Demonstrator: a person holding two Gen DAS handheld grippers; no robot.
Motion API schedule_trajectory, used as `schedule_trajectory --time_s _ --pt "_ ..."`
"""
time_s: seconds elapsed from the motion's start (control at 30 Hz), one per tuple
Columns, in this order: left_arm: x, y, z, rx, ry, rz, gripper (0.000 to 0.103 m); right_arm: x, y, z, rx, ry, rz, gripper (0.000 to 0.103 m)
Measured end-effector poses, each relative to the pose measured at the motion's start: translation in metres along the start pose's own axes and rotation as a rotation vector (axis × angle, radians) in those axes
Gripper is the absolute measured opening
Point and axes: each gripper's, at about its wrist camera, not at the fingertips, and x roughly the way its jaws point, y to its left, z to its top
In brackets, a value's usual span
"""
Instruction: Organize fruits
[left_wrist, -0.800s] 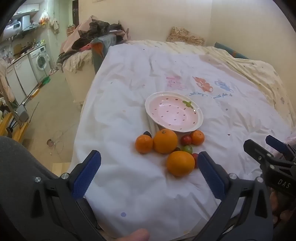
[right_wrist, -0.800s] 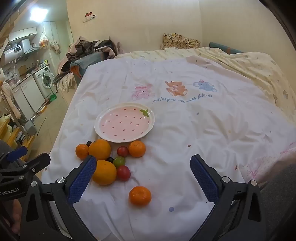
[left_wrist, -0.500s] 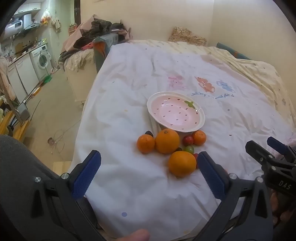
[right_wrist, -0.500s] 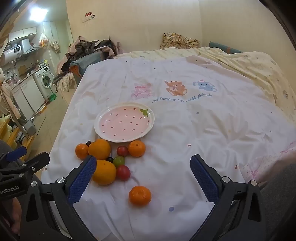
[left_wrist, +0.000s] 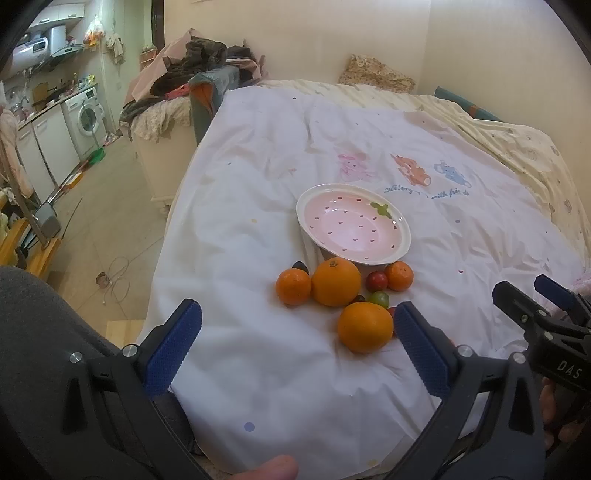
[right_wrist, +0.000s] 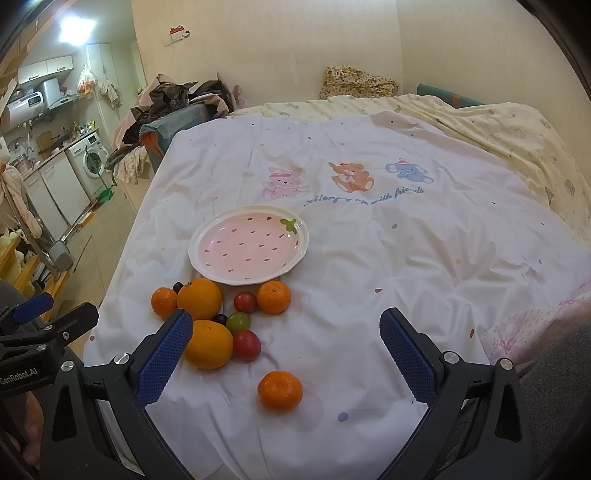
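A pink strawberry-pattern plate (left_wrist: 400, 243) (right_wrist: 303, 243) lies bare on the white sheet. In front of it sits a cluster of fruit: two large oranges (left_wrist: 335, 281) (left_wrist: 365, 326), small mandarins (left_wrist: 293, 286) (left_wrist: 399, 276), red and green tomatoes (right_wrist: 246, 345) (right_wrist: 238, 321) and dark grapes (right_wrist: 221, 318). One mandarin (right_wrist: 280, 390) lies apart, nearer me. My left gripper (left_wrist: 297, 328) hovers open before the cluster, holding nothing. My right gripper (right_wrist: 286, 336) is open too, above the lone mandarin. Each gripper shows in the other's view at the frame edge.
The sheet (right_wrist: 406, 258) covers a bed with a cream quilt (right_wrist: 517, 125) at the right. A chair piled with clothes (left_wrist: 199, 74) stands past the bed's far left corner. The bed's left edge drops to a floor with a washing machine (left_wrist: 86, 118).
The left view has shifted slightly, so the fruit and plate sit a little to the right and higher. The right gripper has barely moved. Both stay open.
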Motion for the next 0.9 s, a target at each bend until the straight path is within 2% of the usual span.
schedule_trajectory --time_s 0.9 --pt "0.0026 0.0017 0.0019 -0.005 -0.001 0.0 0.103 -0.005 0.0015 -0.0009 0.002 -0.007 0.007 0.103"
